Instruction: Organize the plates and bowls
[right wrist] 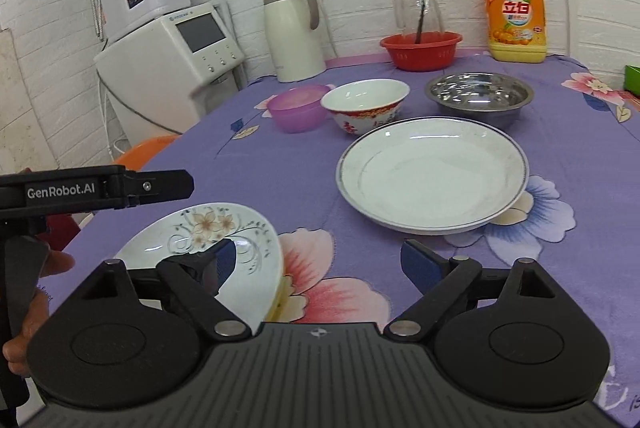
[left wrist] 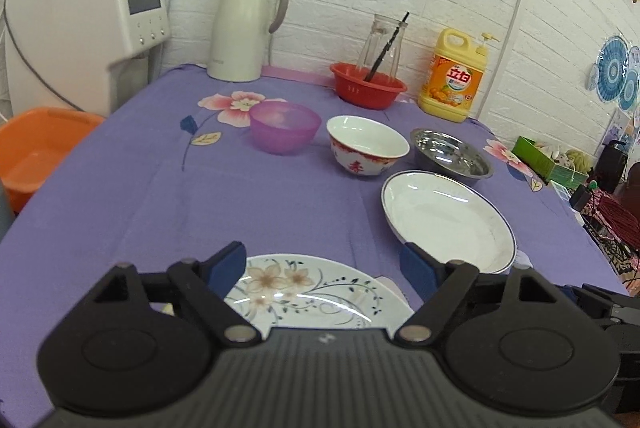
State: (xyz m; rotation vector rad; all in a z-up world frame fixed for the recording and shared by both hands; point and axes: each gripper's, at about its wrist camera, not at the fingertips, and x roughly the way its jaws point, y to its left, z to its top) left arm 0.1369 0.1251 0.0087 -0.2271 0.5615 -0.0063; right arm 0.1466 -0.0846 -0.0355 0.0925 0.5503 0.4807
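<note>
A flowered plate [left wrist: 312, 292] lies at the table's near edge; my left gripper [left wrist: 324, 264] hangs open just above it, fingers apart on either side. In the right wrist view the same plate [right wrist: 208, 240] shows at lower left, under the left gripper's body [right wrist: 96, 188]. My right gripper [right wrist: 316, 260] is open and empty above the cloth, short of a large white blue-rimmed plate [right wrist: 432, 172], also in the left wrist view [left wrist: 448, 220]. Behind stand a purple bowl [left wrist: 284, 126], a white-and-red bowl [left wrist: 366, 148] and a steel bowl [left wrist: 452, 156].
At the back stand a white thermos jug [left wrist: 244, 28], a red basin [left wrist: 368, 84] with a glass jar, and a yellow detergent bottle [left wrist: 452, 80]. A water dispenser [left wrist: 84, 28] and an orange tub [left wrist: 40, 156] stand off the table's left side.
</note>
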